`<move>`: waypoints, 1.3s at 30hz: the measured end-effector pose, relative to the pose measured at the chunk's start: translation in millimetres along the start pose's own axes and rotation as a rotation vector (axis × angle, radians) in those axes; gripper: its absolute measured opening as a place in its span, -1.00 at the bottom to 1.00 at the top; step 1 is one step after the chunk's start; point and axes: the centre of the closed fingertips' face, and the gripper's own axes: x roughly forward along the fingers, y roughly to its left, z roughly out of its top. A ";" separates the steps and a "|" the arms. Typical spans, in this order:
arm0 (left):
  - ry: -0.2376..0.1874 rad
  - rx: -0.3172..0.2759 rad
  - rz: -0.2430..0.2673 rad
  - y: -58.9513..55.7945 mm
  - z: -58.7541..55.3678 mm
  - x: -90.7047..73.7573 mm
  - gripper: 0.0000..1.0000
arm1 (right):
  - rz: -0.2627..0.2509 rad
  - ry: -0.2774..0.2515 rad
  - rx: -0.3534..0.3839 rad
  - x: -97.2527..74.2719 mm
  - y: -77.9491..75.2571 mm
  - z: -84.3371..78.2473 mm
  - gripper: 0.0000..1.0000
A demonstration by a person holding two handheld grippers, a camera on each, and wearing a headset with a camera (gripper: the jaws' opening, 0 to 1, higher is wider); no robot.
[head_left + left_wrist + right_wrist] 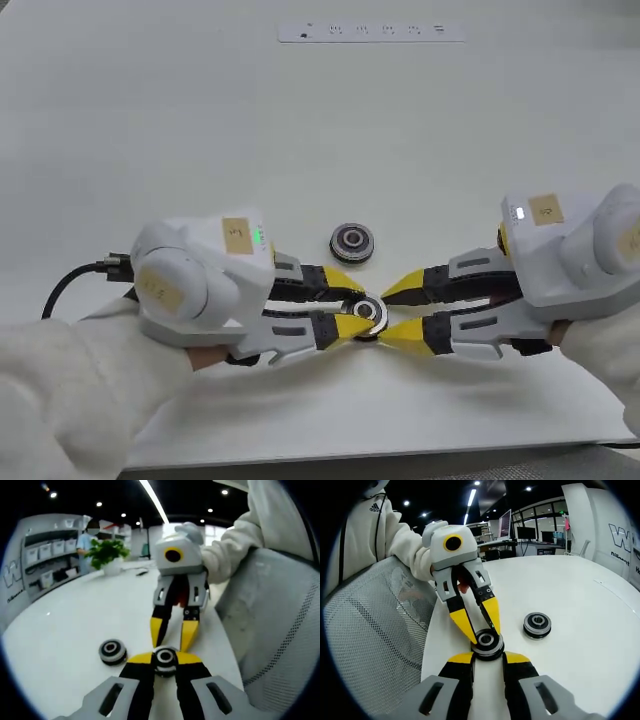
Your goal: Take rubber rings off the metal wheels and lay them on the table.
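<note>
A small metal wheel with a black rubber ring [369, 312] lies near the front of the white table [200, 130], pinched from both sides. My left gripper [350, 305] comes in from the left, its yellow tips closed against the wheel [165, 659]. From the right, my right gripper [392, 312] meets it, and its tips hug the same wheel [487, 645]. In each gripper view the other gripper [173, 639] [481, 625] touches the wheel's far edge. A second ringed wheel [352, 242] [112, 651] [537, 624] lies flat just behind, untouched.
A white strip with sockets [370, 32] lies at the table's far edge. A black cable [70, 280] trails off the left gripper. The table's front edge [400, 455] runs just below both hands. A mesh chair [375, 630] stands close behind.
</note>
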 end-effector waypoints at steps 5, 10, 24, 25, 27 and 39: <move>-0.003 0.004 -0.002 -1.9 0.0 0.1 -0.70 | -0.001 0.008 -0.006 0.3 0.7 0.3 -0.62; -0.004 0.005 0.001 -3.1 -0.2 0.1 -0.71 | -0.013 0.032 -0.009 -0.5 -0.7 -4.1 -0.77; -0.017 0.026 0.015 -3.1 0.3 2.2 -0.71 | -0.027 0.069 0.009 0.1 -4.0 -5.4 -0.91; -0.017 0.026 0.015 -2.8 0.2 1.9 -0.71 | -0.030 0.069 0.004 0.6 -3.6 -5.2 -0.91; -0.018 0.026 0.014 -2.3 -0.2 1.3 -0.71 | -0.033 0.074 0.003 1.2 -4.3 -5.0 -0.92; -0.018 0.035 0.013 -0.9 -0.6 1.2 -0.71 | -0.067 0.079 0.185 -0.6 -10.0 -6.1 -1.00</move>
